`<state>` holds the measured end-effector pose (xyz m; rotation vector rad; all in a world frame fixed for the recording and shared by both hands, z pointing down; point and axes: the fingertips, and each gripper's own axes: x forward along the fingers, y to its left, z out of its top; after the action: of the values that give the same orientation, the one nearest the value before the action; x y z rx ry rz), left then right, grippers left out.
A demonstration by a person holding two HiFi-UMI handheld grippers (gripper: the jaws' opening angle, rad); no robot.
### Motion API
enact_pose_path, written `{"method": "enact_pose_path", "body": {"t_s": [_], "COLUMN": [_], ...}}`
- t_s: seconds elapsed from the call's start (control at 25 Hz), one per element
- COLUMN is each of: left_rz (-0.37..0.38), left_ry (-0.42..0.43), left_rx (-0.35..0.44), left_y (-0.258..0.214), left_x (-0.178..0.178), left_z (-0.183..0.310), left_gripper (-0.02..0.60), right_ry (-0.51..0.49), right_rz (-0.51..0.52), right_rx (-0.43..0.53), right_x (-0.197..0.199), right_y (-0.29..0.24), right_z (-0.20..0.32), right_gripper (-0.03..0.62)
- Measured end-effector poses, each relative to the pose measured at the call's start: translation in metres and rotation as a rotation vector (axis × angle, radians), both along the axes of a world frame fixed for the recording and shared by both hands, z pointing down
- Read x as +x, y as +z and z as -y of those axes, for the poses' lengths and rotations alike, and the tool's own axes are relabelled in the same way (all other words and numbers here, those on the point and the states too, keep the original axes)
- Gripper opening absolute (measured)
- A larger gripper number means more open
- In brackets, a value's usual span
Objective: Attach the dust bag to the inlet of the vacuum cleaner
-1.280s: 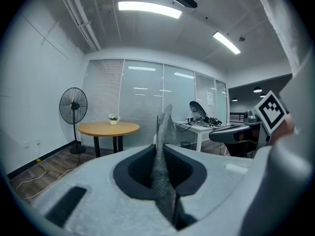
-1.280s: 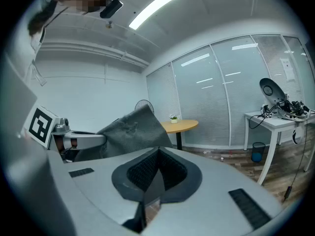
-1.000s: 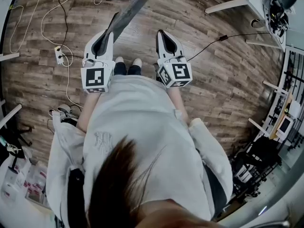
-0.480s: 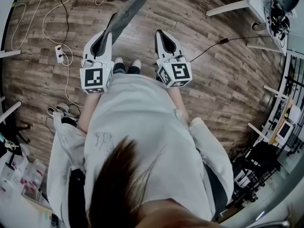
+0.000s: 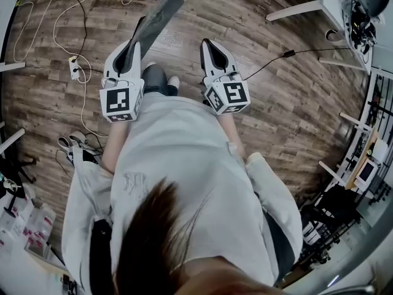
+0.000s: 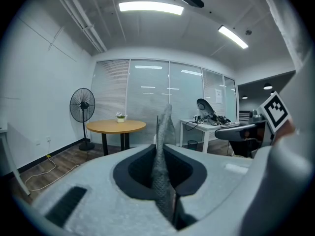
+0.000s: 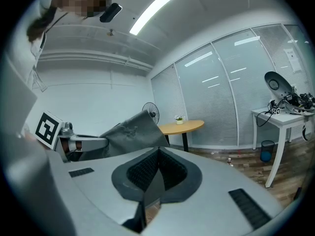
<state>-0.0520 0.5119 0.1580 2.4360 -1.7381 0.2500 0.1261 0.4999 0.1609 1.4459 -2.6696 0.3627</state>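
The left gripper [image 5: 136,42] pinches the near edge of the dust bag [image 5: 158,16], a flat grey sheet of grainy woven cloth that sticks out stiffly forward above the wood-plank floor [image 5: 282,109]. The right gripper [image 5: 208,44] has its ribbed dark jaws pressed together with nothing between

My grey woven dust bag [image 5: 161,14] is flat and limp, pinched edge-on in my left claw [image 5: 139,34], jutting forward past the tips, up off the wooden floor [image 5: 276,103].
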Motion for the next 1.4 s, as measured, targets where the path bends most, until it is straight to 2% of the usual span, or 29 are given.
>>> {"method": "enact_pose_path", "body": {"t_s": [0.36, 0.6, 0.84, 1.4], "left_rz": [0.001, 0.001, 0.008, -0.013], "left_ry": [0.031, 0.108, 0.151, 0.100], "left_rx": [-0.035, -0.053, -0.037, -0.065], "left_y": [0.008, 0.010, 0.002, 0.011], "left_x": [-0.018, -0.039, -0.064, -0.101], "left_z": [0.057, 0.126, 0.184, 0.232], "left_gripper": [0.038, 0.038, 0.038, 0.038], "right_ry": [0.027, 0.062, 0.118, 0.130], "right_rz": [0.000, 0.010, -0.004, -0.015], "right_rx": [-0.055, -0.038, -0.020, 0.007], "right_x": [-0.017, -0.044, -0.064, -0.085], "right_y": [0.016, 0.006, -0.007, -0.022], "right_z": [0.053, 0.121, 0.170, 0.230], "right_gripper": [0.003, 0.003, 0.003, 0.003]}}
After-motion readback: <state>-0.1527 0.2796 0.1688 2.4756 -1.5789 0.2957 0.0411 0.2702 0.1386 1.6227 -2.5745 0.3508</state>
